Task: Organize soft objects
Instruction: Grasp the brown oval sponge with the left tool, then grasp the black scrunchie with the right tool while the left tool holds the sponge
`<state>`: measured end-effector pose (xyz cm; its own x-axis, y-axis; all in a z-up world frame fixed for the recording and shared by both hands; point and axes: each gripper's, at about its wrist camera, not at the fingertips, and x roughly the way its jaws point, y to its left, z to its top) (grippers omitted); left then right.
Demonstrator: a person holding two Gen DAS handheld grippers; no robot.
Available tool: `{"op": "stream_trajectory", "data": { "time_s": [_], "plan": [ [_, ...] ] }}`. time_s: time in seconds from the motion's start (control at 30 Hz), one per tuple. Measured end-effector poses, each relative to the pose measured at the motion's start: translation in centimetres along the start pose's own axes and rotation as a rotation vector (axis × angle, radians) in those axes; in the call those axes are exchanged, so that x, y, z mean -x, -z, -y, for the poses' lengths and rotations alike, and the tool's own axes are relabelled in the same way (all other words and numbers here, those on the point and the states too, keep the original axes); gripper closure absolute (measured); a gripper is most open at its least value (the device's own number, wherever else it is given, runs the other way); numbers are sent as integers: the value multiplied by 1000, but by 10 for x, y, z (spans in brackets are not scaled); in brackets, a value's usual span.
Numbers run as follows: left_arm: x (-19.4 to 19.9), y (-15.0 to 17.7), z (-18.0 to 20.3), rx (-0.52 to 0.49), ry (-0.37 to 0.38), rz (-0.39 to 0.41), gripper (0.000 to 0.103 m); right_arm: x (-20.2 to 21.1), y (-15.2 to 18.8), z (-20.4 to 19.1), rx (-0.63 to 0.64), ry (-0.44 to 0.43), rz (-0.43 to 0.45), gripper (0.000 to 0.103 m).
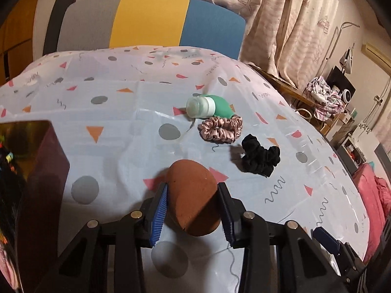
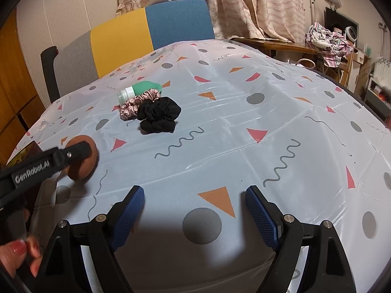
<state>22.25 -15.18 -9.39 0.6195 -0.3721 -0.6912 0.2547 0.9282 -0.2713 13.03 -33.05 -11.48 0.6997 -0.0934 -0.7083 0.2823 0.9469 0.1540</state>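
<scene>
glossy plastic tablecloth (image 2: 244,122); satiny pink scrunchie (image 1: 221,127); matt black cloth scrunchie (image 1: 260,156); matt sponge (image 1: 193,195).

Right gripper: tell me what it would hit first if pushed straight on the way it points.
Probably just the tablecloth: the right gripper is open, angled down at bare cloth. The black scrunchie lies farther on, left of that line.

The room light is warm and rather dim, and it seems to come from above and behind the cameras. Both views are fisheye: straight lines bend near the edges, and the corners go dark. The plastic tablecloth (image 2: 244,112) shows soft white glare along its folds. A large soft shadow lies on the cloth near the bottom of the right view. The black scrunchie (image 1: 260,157) loses detail in its dark folds. The far shelves (image 1: 342,97) look slightly blurred and grainy.
</scene>
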Motion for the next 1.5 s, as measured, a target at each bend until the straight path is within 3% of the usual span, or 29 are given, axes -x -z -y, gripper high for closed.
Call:
{"op": "stream_trajectory", "data": {
  "time_s": [0.23,0.33,0.5,0.6,0.73,0.9,1.03,1.07,1.13,1.23,1.5],
  "plan": [
    [-1,5,2,-17,11,-5,63,-5,-5,-7,44,7,-59,14],
    [0,6,0,-14,20,-5,63,-9,-18,-12,96,-45,-102,16],
    [-1,7,-4,2,33,-6,63,-4,-69,-18,105,-50,8,16],
    [-1,7,-6,11,43,-7,63,-19,-88,-28,121,-52,1,18],
    [-1,7,-10,31,58,-7,63,-48,-96,-39,148,-42,-35,29],
    [-2,8,-8,27,57,-8,62,-74,-93,-55,224,-34,-47,35],
    [-3,9,-8,23,54,-8,62,-88,-92,-48,154,-59,-81,43],
    [-3,9,-9,23,54,-9,62,-89,-93,-44,127,-69,-83,46],
    [-4,9,-9,23,54,-11,62,-91,-92,-41,112,-84,-87,64],
    [-4,9,-8,23,54,-13,61,-91,-92,-40,104,-108,-87,76],
    [-7,10,-9,24,58,-27,58,-62,-80,-42,127,-134,-46,80]
  ]
}}
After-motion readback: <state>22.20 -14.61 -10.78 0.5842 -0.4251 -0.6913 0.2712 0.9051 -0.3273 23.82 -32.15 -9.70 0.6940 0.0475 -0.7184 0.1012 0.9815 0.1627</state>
